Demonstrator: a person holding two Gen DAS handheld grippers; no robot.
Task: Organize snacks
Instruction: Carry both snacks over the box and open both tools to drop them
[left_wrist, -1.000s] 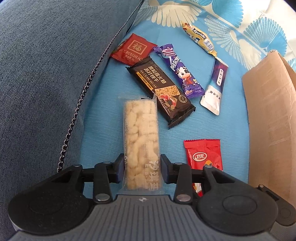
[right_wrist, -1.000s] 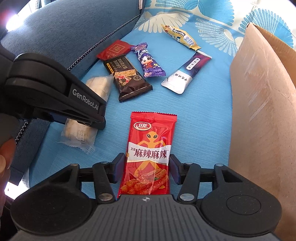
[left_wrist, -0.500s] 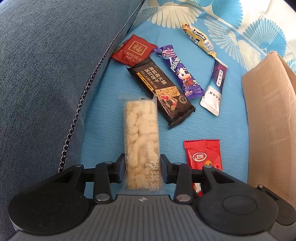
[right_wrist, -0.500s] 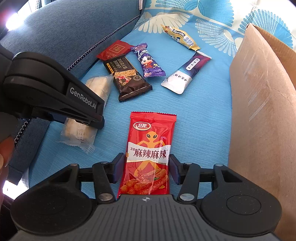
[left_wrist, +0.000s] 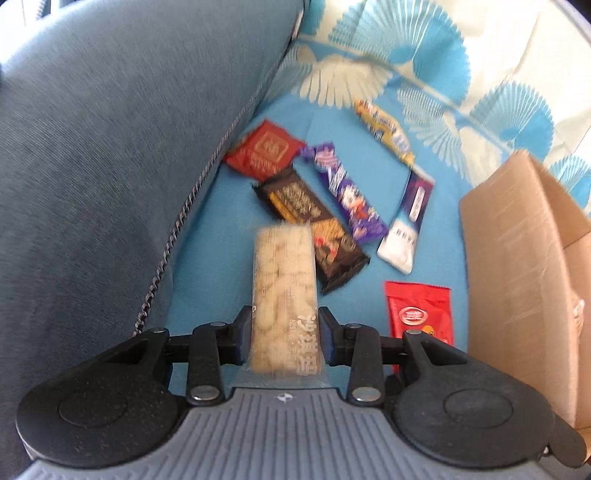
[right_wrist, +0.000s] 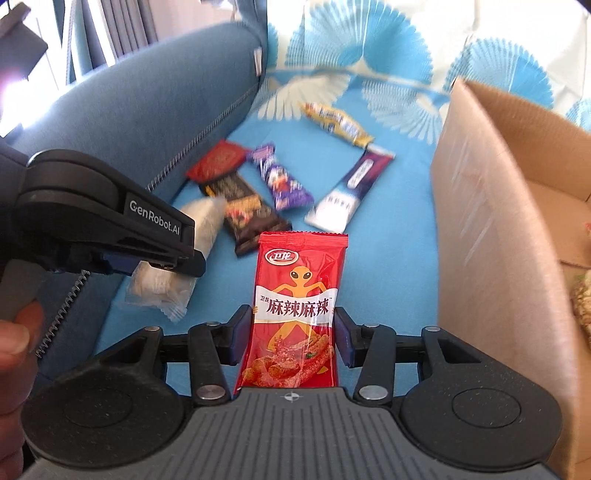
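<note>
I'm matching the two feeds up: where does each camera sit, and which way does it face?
Left wrist: on the left gripper, facing down at the sofa seat; pale snack bar in its fingers.
Right wrist: on the right gripper, facing down likewise; closing around the red packet; a hand shows.
Shared: loose snacks, cardboard box.

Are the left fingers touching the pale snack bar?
Touching. The left wrist view shows both fingers pressed against the sides of the pale snack bar, with no gap.
</note>
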